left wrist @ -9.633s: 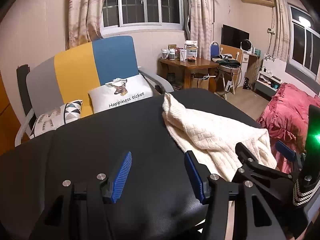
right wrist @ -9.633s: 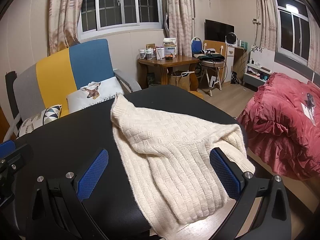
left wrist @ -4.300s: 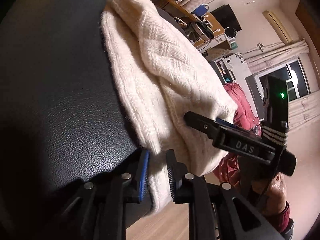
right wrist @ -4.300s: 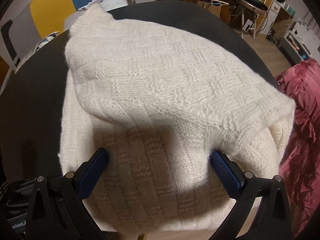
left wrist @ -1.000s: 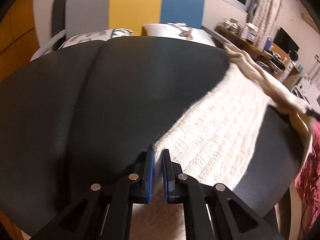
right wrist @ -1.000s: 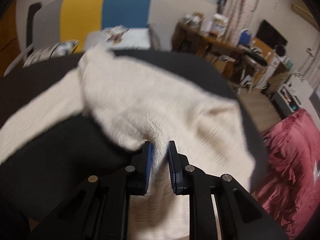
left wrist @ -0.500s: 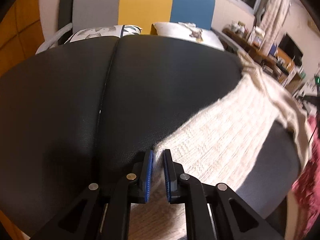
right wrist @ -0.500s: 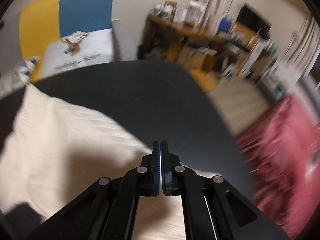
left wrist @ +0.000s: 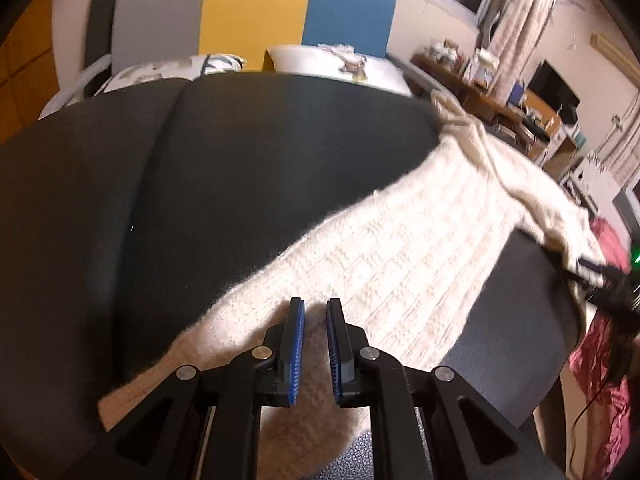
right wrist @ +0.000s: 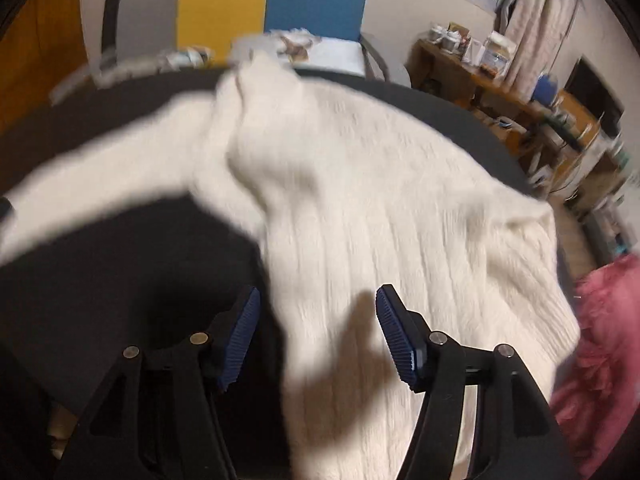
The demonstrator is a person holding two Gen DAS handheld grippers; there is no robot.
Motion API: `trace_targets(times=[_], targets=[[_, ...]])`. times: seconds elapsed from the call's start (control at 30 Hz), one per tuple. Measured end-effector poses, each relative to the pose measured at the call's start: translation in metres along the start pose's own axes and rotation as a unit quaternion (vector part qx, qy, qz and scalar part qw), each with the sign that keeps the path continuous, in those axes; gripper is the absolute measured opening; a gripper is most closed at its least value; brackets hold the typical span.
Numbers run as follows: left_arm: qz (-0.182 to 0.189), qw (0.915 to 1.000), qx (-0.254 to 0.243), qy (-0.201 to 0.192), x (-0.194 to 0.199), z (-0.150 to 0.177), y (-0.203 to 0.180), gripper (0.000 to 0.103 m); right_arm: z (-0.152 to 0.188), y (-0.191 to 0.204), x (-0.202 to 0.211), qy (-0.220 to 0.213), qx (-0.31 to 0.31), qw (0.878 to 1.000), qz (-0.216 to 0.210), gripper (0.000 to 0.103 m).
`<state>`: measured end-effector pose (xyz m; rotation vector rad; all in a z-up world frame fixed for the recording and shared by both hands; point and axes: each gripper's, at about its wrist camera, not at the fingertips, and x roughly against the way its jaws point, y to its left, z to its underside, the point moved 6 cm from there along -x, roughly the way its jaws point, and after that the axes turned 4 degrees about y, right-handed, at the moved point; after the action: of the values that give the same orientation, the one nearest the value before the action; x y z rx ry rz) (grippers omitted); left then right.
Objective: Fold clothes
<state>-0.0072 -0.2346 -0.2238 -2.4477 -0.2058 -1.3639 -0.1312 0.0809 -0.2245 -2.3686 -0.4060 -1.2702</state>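
A cream knit sweater (left wrist: 400, 248) lies across the black padded table (left wrist: 240, 160), one sleeve stretched toward the near left. My left gripper (left wrist: 315, 312) is shut on that sleeve, with knit showing in the narrow gap between its blue pads. In the right wrist view the sweater's body (right wrist: 380, 200) lies spread out and blurred. My right gripper (right wrist: 318, 300) hovers over its near left edge. Its jaws are opening and the pads (right wrist: 394, 330) press on nothing. From the left wrist view the right gripper (left wrist: 592, 274) shows at the sweater's far right corner.
A grey, yellow and blue armchair (left wrist: 256, 12) with cushions (left wrist: 332, 62) stands behind the table. A cluttered wooden desk (left wrist: 480, 92) is at the back right. A red quilt (right wrist: 600, 340) lies just off the table's right edge.
My right gripper, shut half a second ago, now stands wide apart over the spread sweater body. The left gripper has slid a little further along the sleeve.
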Motion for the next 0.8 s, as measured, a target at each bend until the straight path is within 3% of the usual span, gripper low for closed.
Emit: trace_targets(times=[0.07, 0.13, 0.17, 0.2, 0.37, 0.47, 0.6, 0.67, 0.8], targets=[[0.007, 0.9999, 0.012, 0.002, 0.001, 0.001, 0.003, 0.01, 0.009, 0.001, -0.004, -0.015, 0.002, 0.999, 0.033, 0.064], [0.016, 0.9996, 0.024, 0.003, 0.001, 0.001, 0.005, 0.01, 0.012, -0.001, -0.005, -0.013, -0.009, 0.999, 0.033, 0.06], [0.017, 0.9995, 0.025, 0.002, 0.0, 0.002, 0.005, 0.01, 0.012, -0.003, -0.005, -0.008, -0.017, 0.999, 0.026, 0.046], [0.019, 0.9995, 0.027, 0.001, 0.0, 0.002, 0.005, 0.01, 0.012, -0.005, -0.005, -0.002, -0.022, 0.999, 0.025, 0.015], [0.001, 0.9999, 0.006, -0.009, -0.002, 0.003, 0.001, 0.01, 0.003, -0.014, 0.018, -0.013, -0.008, 0.999, 0.042, 0.014], [-0.003, 0.9999, -0.004, -0.011, -0.002, 0.004, -0.001, 0.01, -0.025, -0.029, 0.05, -0.046, 0.014, 0.995, 0.085, 0.014], [0.002, 0.9999, -0.005, -0.01, -0.002, 0.004, 0.003, 0.01, -0.09, -0.081, 0.082, -0.084, 0.025, 0.983, 0.164, 0.004], [0.003, 0.9999, -0.005, -0.011, -0.002, 0.005, 0.004, 0.01, -0.124, -0.111, 0.087, -0.094, 0.014, 0.977, 0.193, 0.004], [0.001, 0.9999, -0.007, -0.011, -0.003, 0.004, 0.004, 0.01, -0.18, -0.158, 0.045, -0.057, 0.014, 0.966, 0.252, 0.004]])
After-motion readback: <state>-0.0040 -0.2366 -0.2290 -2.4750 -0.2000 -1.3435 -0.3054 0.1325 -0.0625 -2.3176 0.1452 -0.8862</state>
